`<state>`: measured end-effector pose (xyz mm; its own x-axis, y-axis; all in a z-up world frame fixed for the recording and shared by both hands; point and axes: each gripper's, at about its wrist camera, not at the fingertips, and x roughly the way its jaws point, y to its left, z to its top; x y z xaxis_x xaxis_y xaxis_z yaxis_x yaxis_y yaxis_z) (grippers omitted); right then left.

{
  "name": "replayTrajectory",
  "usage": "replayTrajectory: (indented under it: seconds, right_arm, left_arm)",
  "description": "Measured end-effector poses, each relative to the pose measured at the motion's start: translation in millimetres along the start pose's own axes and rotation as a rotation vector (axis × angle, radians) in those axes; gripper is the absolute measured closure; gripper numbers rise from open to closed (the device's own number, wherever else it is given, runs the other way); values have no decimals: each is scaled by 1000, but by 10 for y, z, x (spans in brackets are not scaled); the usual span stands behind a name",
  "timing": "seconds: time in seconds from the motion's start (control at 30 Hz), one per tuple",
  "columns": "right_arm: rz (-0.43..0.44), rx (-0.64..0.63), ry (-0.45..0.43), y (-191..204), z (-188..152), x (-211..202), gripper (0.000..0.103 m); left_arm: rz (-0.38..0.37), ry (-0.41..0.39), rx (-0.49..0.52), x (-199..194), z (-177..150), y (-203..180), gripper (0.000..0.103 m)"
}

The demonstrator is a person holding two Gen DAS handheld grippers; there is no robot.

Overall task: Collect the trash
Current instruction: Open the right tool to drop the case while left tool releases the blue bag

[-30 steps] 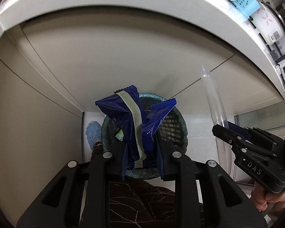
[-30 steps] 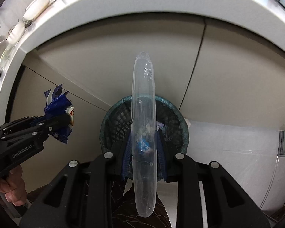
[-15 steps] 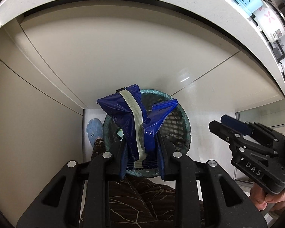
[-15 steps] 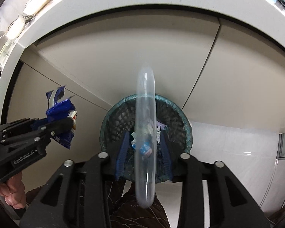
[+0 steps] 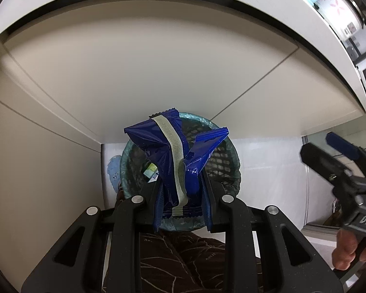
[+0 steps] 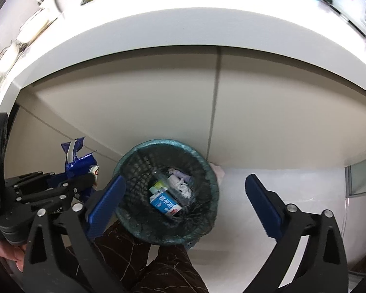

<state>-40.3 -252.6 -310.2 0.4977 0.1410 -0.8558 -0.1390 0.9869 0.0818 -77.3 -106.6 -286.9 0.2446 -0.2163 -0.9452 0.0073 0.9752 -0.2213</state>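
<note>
Left gripper jaws clamp blue wrapper directly above bin; right gripper jaws opening, empty

One wrapper, one bin, two grippers.

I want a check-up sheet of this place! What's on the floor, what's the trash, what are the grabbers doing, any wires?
Surface: pale floor below a white counter.
Job's things: blue wrapper; mesh trash bin holding a small carton and crumpled scraps.
Clutter: small items on the counter, too blurred to name.
Grippers: left gripper shut on the blue wrapper above the bin; right gripper jaws opening, nothing between them.
Cables: nothing seen.
Surroundings: beige cabinet doors.
</note>
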Motion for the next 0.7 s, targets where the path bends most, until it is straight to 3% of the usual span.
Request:
replayTrajectory:
  seconds: [0.27, 0.7]
  right_arm:
    - [-15, 55, 4, -315, -36, -53, 8]
    - [-27, 81, 20, -426, -68, -83, 8]
  left_arm:
    - [33, 14, 57, 194, 25, -14, 78]
    - [38, 56, 91, 367, -28, -59, 73]
